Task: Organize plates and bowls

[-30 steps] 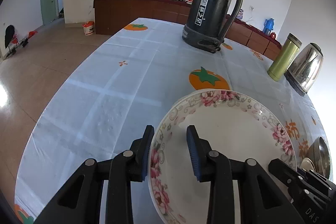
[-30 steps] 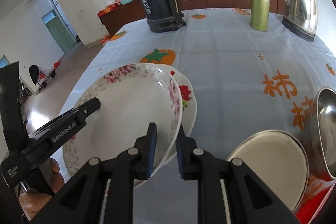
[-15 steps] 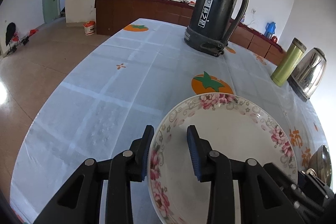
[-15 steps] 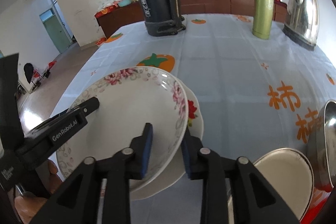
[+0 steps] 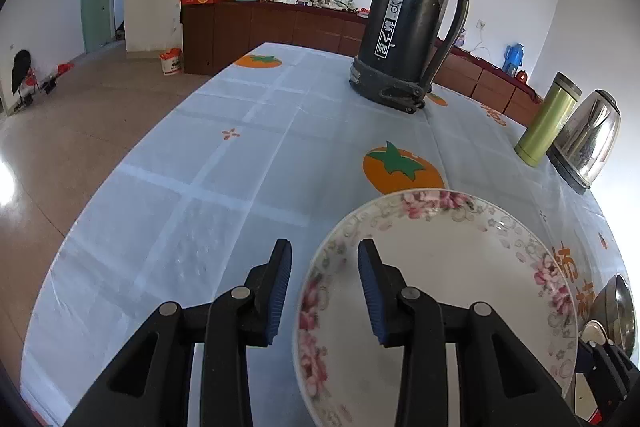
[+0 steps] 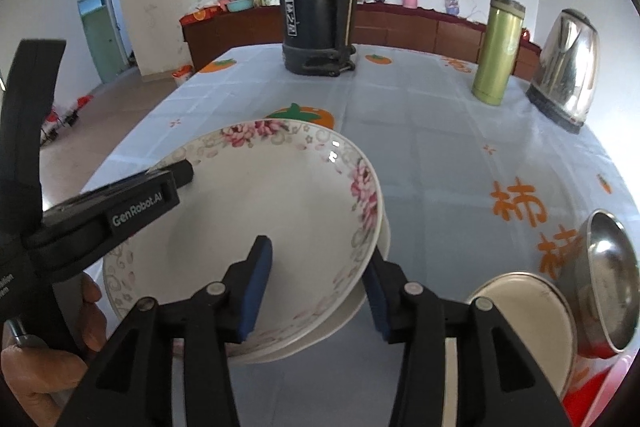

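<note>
Near the table's (image 6: 432,155) front-left corner, the floral plate (image 6: 260,211) sits stacked on another plate (image 6: 360,303). The right hand-held gripper (image 6: 316,283) has just been opening, released, jaws straddling its near rim; the left hand-held gripper (image 5: 322,287) straddles the opposite rim, not clenched.

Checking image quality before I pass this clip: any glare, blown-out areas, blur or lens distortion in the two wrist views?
Left wrist view: strong fisheye bending of the table edge, dark vignette at the corners, blown-out sun patch on the floor, otherwise sharp. Right wrist view: same curvature, bright reflections on the steel kettle and steel bowl, a small highlight on the floral plate; no motion blur.
</note>
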